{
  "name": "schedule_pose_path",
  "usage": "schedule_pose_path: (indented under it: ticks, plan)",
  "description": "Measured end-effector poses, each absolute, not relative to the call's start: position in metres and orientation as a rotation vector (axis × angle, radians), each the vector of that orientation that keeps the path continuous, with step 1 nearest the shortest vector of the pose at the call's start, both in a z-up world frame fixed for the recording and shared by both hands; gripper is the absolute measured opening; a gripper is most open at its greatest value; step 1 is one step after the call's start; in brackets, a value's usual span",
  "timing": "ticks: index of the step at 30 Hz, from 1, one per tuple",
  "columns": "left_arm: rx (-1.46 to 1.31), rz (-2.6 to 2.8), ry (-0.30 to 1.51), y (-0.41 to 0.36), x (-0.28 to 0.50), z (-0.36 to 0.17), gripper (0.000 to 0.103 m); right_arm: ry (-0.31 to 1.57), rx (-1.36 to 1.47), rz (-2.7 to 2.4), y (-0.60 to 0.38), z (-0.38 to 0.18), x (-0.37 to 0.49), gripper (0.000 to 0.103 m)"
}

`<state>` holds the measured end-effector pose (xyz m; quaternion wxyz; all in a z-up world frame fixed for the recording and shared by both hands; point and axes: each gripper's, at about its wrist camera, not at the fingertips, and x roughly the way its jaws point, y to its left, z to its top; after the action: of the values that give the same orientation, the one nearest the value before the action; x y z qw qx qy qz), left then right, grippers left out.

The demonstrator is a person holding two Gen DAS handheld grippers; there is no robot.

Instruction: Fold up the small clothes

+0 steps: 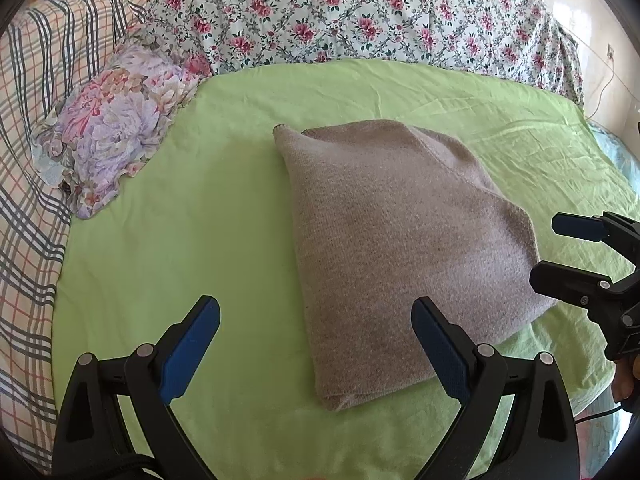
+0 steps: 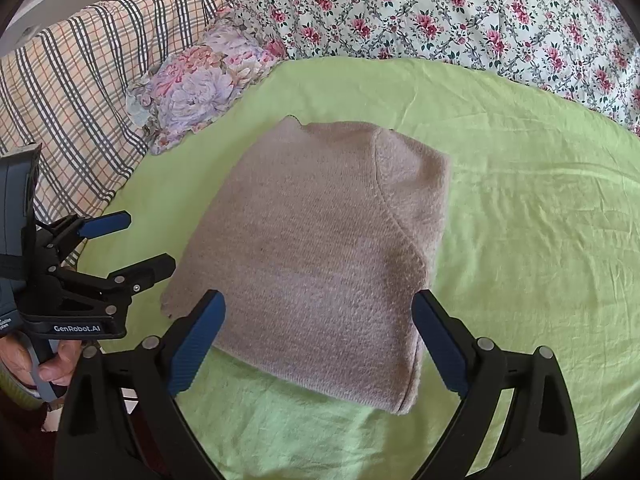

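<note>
A folded beige knit garment [image 1: 400,240] lies flat on the green sheet [image 1: 200,220]; it also shows in the right wrist view [image 2: 320,248]. My left gripper [image 1: 316,344] is open and empty, hovering above the garment's near left corner. It appears in the right wrist view [image 2: 140,244] at the left edge, held by a hand. My right gripper [image 2: 320,340] is open and empty, above the garment's near edge. It shows in the left wrist view [image 1: 560,252] at the right, beside the garment's right corner.
A floral pillow [image 1: 116,124] lies at the sheet's far left. A plaid blanket [image 1: 28,160] covers the left side. A flowered quilt [image 1: 360,12] is piled along the back. A wall with a cable [image 1: 608,80] is at far right.
</note>
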<state>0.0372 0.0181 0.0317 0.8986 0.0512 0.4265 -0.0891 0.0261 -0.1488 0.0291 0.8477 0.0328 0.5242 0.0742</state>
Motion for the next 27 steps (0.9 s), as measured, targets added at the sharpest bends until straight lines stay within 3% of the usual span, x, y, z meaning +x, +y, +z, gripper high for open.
schedule_pose_path:
  ticks: [27]
  plan:
    - [0.083,-0.195,0.888,0.014,0.051,0.038,0.097,1.093,0.068,0.154,-0.143,0.033,0.035,0.095]
